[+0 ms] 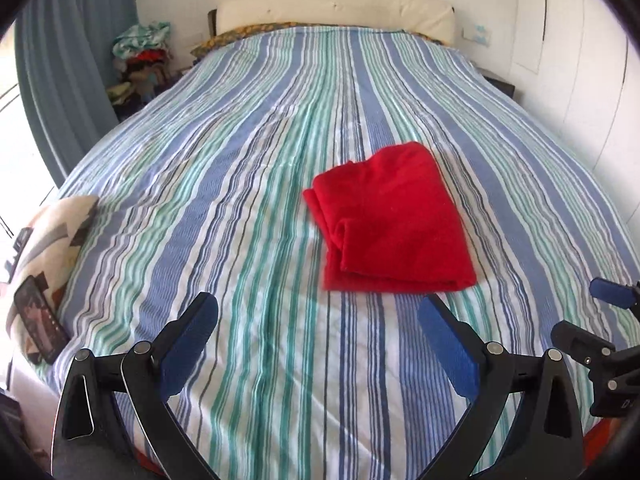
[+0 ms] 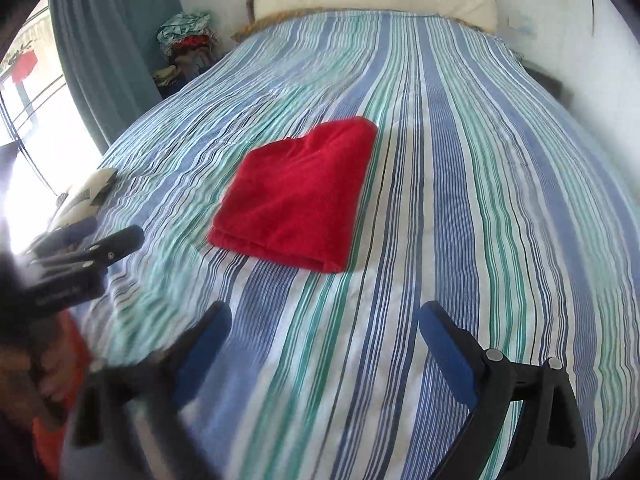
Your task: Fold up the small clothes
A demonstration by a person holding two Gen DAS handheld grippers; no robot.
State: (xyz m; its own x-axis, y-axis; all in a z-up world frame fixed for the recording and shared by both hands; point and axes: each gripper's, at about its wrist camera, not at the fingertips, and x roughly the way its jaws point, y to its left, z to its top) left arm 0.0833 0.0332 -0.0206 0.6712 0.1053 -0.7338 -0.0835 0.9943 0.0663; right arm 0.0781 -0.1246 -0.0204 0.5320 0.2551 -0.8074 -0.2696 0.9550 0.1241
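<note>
A red garment (image 1: 390, 220) lies folded into a compact rectangle on the striped bedspread (image 1: 240, 184), right of the bed's middle. It also shows in the right wrist view (image 2: 298, 196). My left gripper (image 1: 318, 344) is open and empty, held above the bed short of the garment's near edge. My right gripper (image 2: 324, 344) is open and empty, also short of the garment, to its right. The right gripper shows at the right edge of the left wrist view (image 1: 600, 320). The left gripper shows at the left edge of the right wrist view (image 2: 88, 240).
A patterned cushion (image 1: 52, 240) with a phone (image 1: 40, 320) on it sits at the bed's left edge. A pile of clothes (image 1: 140, 60) stands by the blue curtain (image 1: 68, 72). A cream headboard (image 1: 336, 8) and white wall lie beyond.
</note>
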